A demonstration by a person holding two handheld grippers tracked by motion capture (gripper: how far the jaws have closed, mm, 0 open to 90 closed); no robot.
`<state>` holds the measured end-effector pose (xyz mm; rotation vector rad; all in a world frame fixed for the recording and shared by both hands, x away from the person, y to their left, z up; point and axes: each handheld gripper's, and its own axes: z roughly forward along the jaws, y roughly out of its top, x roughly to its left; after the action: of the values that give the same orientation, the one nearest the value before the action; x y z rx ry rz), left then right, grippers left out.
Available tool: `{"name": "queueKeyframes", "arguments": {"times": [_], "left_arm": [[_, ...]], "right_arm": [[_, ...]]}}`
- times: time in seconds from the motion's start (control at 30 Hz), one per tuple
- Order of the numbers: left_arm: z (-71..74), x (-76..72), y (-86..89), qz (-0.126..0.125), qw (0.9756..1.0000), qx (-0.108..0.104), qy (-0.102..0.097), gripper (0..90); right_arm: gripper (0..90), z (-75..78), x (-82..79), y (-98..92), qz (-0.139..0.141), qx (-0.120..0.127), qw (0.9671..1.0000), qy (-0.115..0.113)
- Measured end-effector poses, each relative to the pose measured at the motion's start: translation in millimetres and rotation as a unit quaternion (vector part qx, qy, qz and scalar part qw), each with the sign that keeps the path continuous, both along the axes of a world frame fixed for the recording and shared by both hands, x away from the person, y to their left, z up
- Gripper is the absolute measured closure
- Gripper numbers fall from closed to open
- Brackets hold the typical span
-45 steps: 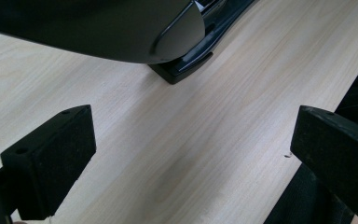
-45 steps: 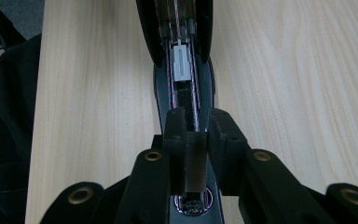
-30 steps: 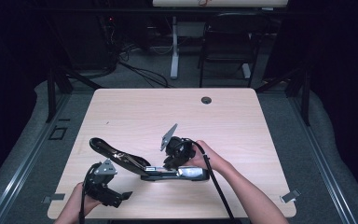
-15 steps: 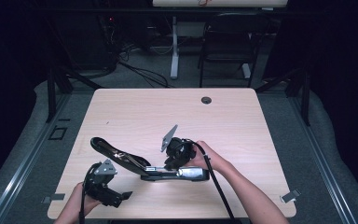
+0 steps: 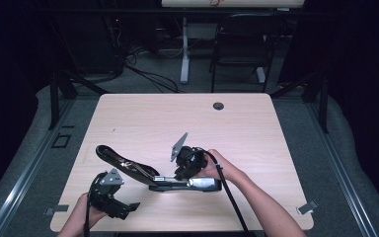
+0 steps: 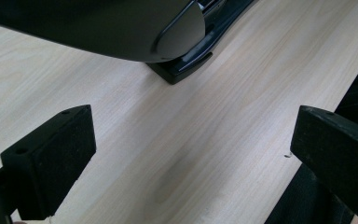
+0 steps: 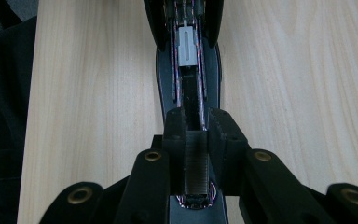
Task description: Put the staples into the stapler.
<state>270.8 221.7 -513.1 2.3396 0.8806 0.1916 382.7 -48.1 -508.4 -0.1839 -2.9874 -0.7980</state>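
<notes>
While the black stapler (image 5: 153, 175) lies opened near the front edge of the pale wood-grain counter (image 5: 256, 128), its flat base runs left to right and its glossy curved top arm is swung up and away to the left. The right gripper (image 5: 185, 170) is seen with its ribbed black fingers (image 7: 177, 135) clamped on the stapler's metal magazine channel, where a grey pusher block (image 7: 187, 46) sits between the rails. The left gripper (image 5: 111, 195) is held just beside the raised arm's tip with its blocky matte fingers (image 6: 51, 154) wide apart over bare wood
</notes>
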Motion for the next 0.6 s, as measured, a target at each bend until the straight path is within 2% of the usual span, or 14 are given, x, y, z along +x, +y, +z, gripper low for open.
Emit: {"name": "queueKeyframes", "arguments": {"times": [0.6], "left_arm": [[0.0,-0.2,-0.2,-0.001,1.0000,0.001,0.000,0.0]], "right_arm": [[77.6,-1.5,-0.7,-0.6,0.002,-0.001,1.0000,-0.001]]}}
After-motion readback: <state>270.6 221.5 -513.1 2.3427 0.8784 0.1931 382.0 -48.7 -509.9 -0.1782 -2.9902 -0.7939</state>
